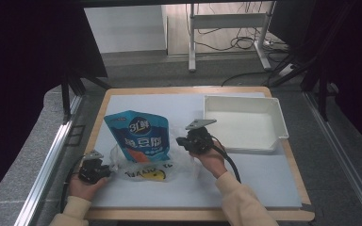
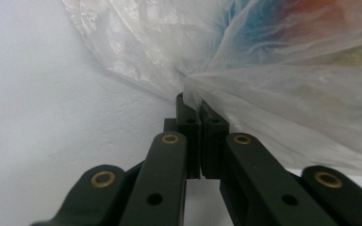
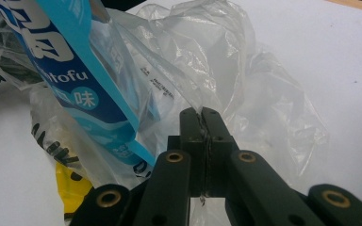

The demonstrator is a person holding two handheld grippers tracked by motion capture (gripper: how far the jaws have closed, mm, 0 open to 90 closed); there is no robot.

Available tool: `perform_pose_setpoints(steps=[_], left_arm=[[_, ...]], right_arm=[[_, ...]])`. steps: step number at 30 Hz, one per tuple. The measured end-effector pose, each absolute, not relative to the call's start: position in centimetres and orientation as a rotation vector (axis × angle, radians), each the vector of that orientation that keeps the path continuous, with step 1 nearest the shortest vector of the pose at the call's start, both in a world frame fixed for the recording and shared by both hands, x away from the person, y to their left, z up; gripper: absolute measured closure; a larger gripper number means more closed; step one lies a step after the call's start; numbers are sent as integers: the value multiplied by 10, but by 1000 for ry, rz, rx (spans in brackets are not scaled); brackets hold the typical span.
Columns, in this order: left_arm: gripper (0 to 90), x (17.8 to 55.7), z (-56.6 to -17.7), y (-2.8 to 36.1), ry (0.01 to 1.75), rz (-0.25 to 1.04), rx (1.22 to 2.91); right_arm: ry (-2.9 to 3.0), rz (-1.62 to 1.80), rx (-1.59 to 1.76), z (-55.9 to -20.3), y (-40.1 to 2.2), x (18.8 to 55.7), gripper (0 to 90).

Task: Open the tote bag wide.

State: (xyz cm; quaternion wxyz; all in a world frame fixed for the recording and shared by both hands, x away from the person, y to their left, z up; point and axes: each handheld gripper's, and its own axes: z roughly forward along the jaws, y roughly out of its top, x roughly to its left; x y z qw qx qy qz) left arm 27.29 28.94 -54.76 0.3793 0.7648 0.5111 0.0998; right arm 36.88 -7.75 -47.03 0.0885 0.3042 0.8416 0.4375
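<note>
A blue snack pouch [image 1: 139, 136] stands partly inside a clear plastic bag [image 1: 146, 170] with black letters and a yellow mark, on the white mat. My left gripper [image 1: 104, 170] is at the bag's left edge, jaws closed on a bunched fold of the plastic bag [image 2: 226, 70]. My right gripper [image 1: 183, 142] is at the bag's right edge, raised a little, jaws closed on a thin fold of the plastic bag [image 3: 217, 61]. The blue pouch [image 3: 70, 70] rises to the left of those jaws. The bag's mouth is stretched between the two grippers.
A white tray [image 1: 277, 123] sits on the table's right side, nothing in it. The white mat [image 1: 245, 179] covers most of the wooden table. Desk legs and cables lie on the floor beyond the far edge.
</note>
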Motion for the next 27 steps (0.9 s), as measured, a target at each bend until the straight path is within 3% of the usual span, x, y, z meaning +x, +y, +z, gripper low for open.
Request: perform_pose_setpoints(steps=[7,9,14,16,20,27], left_arm=[[851,267,-542,292,1294,272,1916],[801,266,-541,292,1286,283,1912],[368,251,-531,298,1265,367,1883],[242,243,-525,303,1246,380,1863],[178,224,-508,314,1168,408,1832],[178,211,-459,316,1100,492,1739]], right_arm=[[2500,1316,890,-469,-76,366,884],[2499,1314,888,-468,-76,366,884],[2491,1316,886,-466,-78,366,884],[2489,1317,886,-466,-79,366,884],[2490,1314,886,-466,-80,366,884],[2485,1308,880,-464,-80,365,884]])
